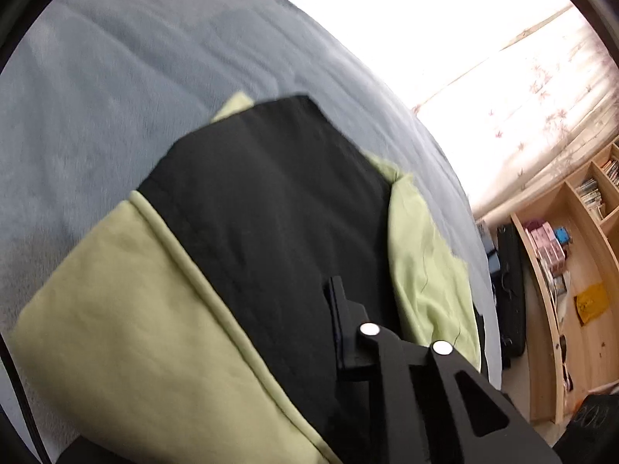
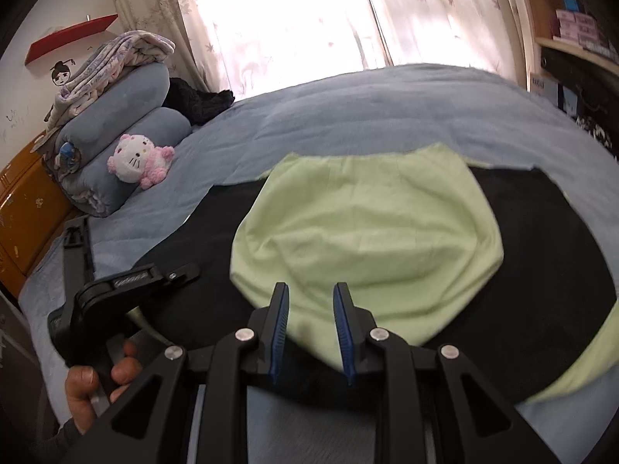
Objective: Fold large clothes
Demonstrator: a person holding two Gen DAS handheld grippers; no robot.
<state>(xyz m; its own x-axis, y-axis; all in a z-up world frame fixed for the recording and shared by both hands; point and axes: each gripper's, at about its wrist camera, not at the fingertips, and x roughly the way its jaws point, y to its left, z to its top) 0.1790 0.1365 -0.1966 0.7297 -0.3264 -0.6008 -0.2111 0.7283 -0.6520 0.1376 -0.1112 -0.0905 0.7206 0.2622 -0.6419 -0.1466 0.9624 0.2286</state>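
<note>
Blue-padded fingers (image 2: 342, 332) of the right gripper (image 2: 309, 328) sit apart with nothing between them, right over the near edge of the green flap on the black-and-green garment (image 2: 367, 232), which lies spread flat mid-bed (image 2: 348, 96). Left gripper (image 1: 348, 332) hangs low over the black panel; can't tell if it's pinching cloth. Looks like mid-fold, so next it probably needs a proper grab on an edge, and there's loads of bare blue blanket past the garment, with the pillows (image 2: 127, 116) and plush kitty (image 2: 139, 160) well clear.

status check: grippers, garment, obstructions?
Right gripper open, empty, over the green hood. Left gripper low on the black-and-green hoodie, state unclear. Plush toy sits clear.
</note>
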